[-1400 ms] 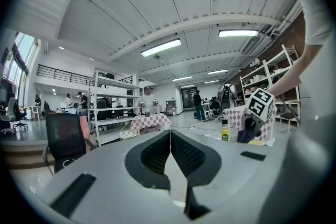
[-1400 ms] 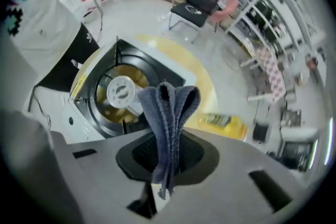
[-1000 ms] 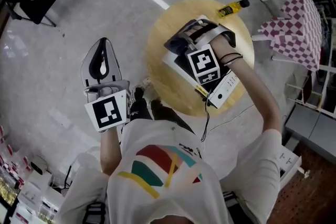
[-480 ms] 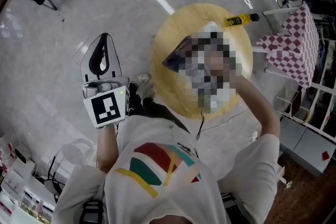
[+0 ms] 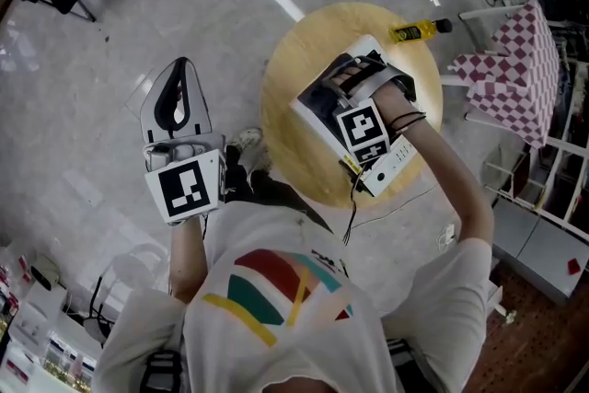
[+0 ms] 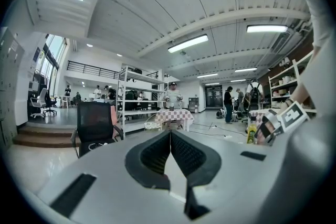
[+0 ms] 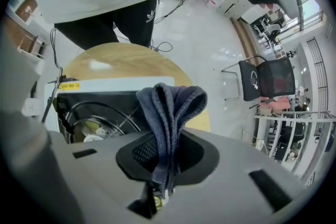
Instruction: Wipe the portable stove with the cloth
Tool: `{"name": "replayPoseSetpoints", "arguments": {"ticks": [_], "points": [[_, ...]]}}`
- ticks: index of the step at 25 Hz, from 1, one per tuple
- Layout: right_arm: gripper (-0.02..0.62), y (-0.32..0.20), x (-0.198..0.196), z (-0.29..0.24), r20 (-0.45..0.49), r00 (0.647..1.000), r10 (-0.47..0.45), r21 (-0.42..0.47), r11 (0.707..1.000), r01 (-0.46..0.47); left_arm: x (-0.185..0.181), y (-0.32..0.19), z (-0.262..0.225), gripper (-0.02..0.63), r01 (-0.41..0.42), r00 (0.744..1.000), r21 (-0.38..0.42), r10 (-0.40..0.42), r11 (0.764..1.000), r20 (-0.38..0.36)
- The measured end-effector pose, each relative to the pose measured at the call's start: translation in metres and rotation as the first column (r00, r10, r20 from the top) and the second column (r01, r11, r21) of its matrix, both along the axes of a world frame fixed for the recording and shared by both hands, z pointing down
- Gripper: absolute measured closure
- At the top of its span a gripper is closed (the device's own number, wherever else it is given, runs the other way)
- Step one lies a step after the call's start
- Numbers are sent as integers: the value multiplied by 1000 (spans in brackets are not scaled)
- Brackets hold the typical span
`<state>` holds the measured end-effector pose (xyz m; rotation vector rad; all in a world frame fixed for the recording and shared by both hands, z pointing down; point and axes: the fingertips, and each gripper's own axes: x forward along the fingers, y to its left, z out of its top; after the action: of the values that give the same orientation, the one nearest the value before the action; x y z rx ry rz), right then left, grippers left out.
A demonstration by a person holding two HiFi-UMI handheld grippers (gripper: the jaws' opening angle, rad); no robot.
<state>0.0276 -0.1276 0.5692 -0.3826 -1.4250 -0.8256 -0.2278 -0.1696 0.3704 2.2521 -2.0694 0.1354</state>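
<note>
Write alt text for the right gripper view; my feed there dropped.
The right gripper is shut on a folded grey cloth, with the black-topped portable stove just beyond it on a round wooden table. The person's legs stand past the table.

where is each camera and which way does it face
Head view: on the person's head, looking steeply down at round table and portable stove; shirt, both arms show.
Left gripper view: on the shut, empty left tongs, facing across the room toward shelves; right arm at edge.
Right gripper view: on the right tongs, shut on the cloth, facing the stove; legs show.
Head and right gripper views share stove and table.
</note>
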Motion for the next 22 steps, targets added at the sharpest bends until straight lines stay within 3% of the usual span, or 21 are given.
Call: {"name": "replayPoseSetpoints", "arguments": {"ticks": [8,22], "points": [[565,-73,66,1,-129,990,61,139,989,-43,14,-9,5,600,-27,1000,-8,27,1000,4],[565,-132,115,3,-200,965,171,178,975,-136,24,-16,6,600,-29,999,-14,29,999,23]]}}
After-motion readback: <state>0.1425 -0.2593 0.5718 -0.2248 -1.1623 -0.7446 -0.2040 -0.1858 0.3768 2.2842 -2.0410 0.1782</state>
